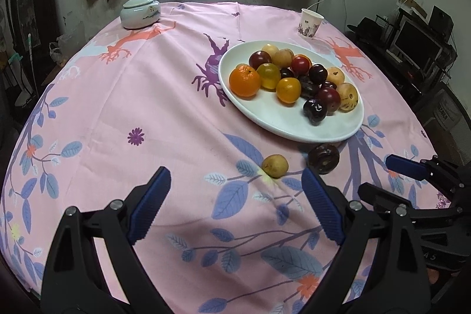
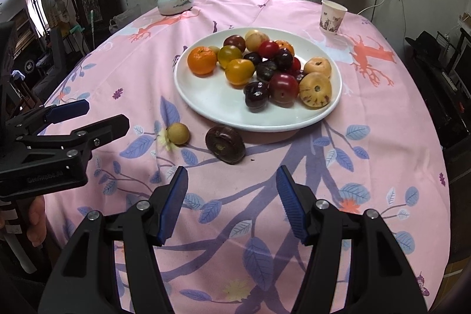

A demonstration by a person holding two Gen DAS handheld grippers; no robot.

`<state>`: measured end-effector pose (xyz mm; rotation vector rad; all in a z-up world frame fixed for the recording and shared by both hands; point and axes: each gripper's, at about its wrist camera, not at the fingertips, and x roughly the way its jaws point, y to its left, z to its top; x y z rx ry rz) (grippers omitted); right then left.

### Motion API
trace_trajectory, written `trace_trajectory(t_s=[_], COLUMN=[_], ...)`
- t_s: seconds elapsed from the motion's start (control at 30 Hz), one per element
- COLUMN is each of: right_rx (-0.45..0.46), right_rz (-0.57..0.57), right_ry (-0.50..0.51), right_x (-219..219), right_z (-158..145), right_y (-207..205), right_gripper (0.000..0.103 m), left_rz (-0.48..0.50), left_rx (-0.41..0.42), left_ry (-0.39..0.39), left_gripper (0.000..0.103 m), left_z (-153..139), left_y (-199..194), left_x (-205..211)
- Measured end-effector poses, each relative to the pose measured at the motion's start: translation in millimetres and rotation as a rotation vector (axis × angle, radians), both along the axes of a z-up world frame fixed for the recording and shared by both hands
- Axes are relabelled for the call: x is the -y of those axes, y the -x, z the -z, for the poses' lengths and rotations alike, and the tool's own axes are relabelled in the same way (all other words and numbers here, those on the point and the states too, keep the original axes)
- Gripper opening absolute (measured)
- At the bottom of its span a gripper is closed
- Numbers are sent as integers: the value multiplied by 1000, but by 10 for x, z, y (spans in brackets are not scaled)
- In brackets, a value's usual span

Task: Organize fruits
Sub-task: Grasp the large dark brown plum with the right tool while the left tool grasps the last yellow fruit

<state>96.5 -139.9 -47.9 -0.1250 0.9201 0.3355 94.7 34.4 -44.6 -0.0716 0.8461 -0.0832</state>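
A white plate [image 1: 282, 122] [image 2: 212, 99] on the pink tablecloth holds several fruits: an orange [image 1: 245, 80] [image 2: 202, 60], yellow ones, dark red and purple ones. Two fruits lie on the cloth in front of the plate: a small yellow fruit [image 1: 275, 165] [image 2: 177, 133] and a dark brown fruit [image 1: 323, 158] [image 2: 225, 144]. My left gripper [image 1: 237, 202] [image 2: 107, 115] stands open just short of the yellow fruit, nothing between its fingers. My right gripper [image 2: 232, 200] [image 1: 379, 175] is open and empty, just short of the dark brown fruit.
A white lidded ceramic jar [image 1: 140, 12] [image 2: 175, 1] stands at the table's far left. A paper cup [image 1: 310, 23] [image 2: 332, 16] stands at the far right. Curtains and a wall lie behind the table; shelves with a monitor [image 1: 415, 44] are to the right.
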Motion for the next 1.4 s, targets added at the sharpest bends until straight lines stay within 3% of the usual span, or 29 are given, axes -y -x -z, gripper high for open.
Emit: trace_trajectory(t_s=[0.6, 0.63, 0.67, 0.93, 1.2, 1.27, 1.37, 1.4], right_rx=[-75, -83, -99, -20, -8, -10, -8, -8], right_rz=[46, 43, 32, 20, 83, 98, 115, 116], right_ry=[-22, -45, -82, -96, -153, -178, -198, -204], right_x=[-190, -186, -177, -11, 481, 585, 681, 701], right_z=[464, 495, 511, 206, 126, 123, 120, 123], right_y=[-632, -658, -674, -241, 1, 30, 66, 81], right_gripper=[62, 44, 42, 42, 42, 42, 42, 42], left_rz=[-33, -32, -31, 10, 152, 158, 161, 157], left_rx=[-24, -25, -26, -36, -33, -53, -117, -133], left_ry=[46, 46, 42, -4, -69, -82, -84, -86], left_gripper=[92, 92, 92, 92, 90, 78, 29, 30], left_z=[131, 132, 130, 106, 250, 345, 524, 582], left_y=[32, 32, 33, -66, -358, -423, -542, -578], left_x=[-353, -350, -339, -75, 487, 556, 604, 605])
